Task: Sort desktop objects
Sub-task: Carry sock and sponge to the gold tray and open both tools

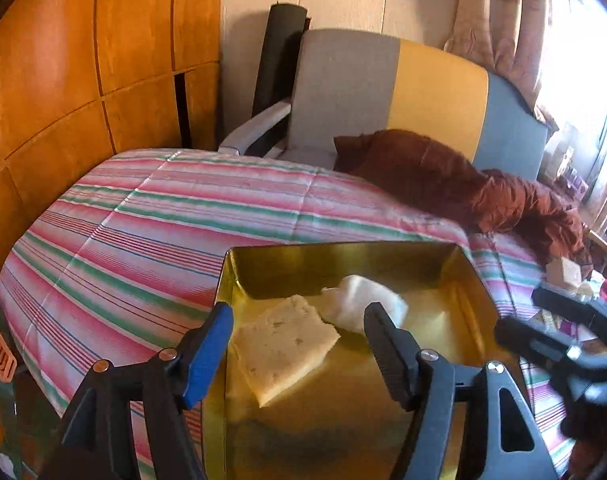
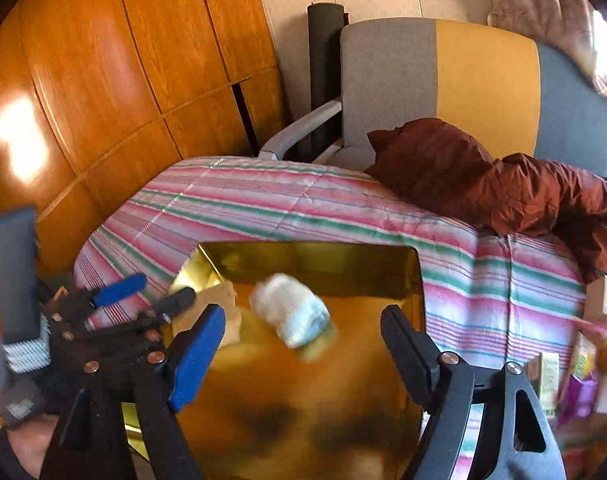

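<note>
Wooden wardrobe [image 1: 83, 60], tricolour armchair [image 1: 403, 96], sunlit curtained window [image 1: 575, 40].

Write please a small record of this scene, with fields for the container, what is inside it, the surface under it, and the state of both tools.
container: open gold metal tin, rectangular
contents: flat pale yellow sponge piece; white crumpled wad, touching the sponge's corner
surface: pink, green and white striped quilt
behind: dark red cloth in front of a grey and yellow chair
left tool: open, nothing between the jaws, over the tin
right tool: open, nothing gripped, over the tin
</note>
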